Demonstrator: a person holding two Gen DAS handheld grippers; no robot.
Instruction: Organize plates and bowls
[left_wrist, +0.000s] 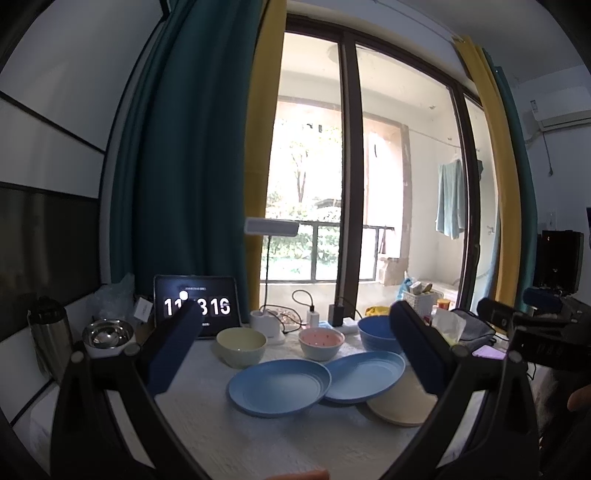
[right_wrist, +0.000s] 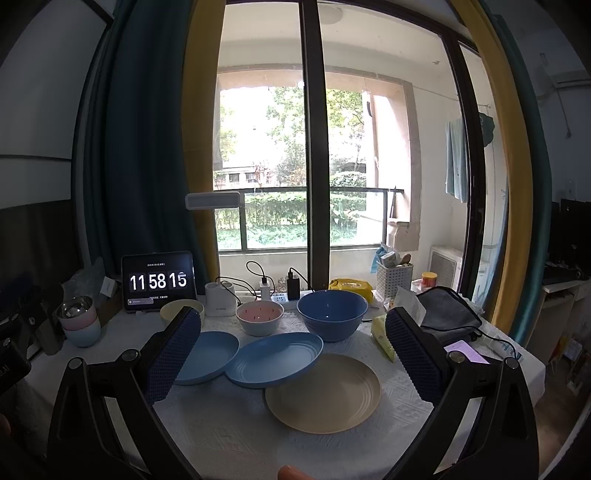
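Nothing stacked yet: three plates lie loose mid-table, the left blue plate (right_wrist: 207, 356) under the tilted middle blue plate (right_wrist: 275, 358), which leans on the cream plate (right_wrist: 323, 393). Behind them, apart in a row, sit the yellow bowl (left_wrist: 241, 345), pink bowl (right_wrist: 259, 316) and big blue bowl (right_wrist: 331, 309). Left gripper (left_wrist: 295, 354) and right gripper (right_wrist: 293, 354) both hover above the table (right_wrist: 221, 435), jaws spread wide, holding nothing. Looks like all sorting remains.

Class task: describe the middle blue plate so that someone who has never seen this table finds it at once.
Start at the white-clothed table under the window. Three plates lie in a row; the middle blue plate is the tilted one, unlike the flat blue plate and cream plate, with one edge propped on each.
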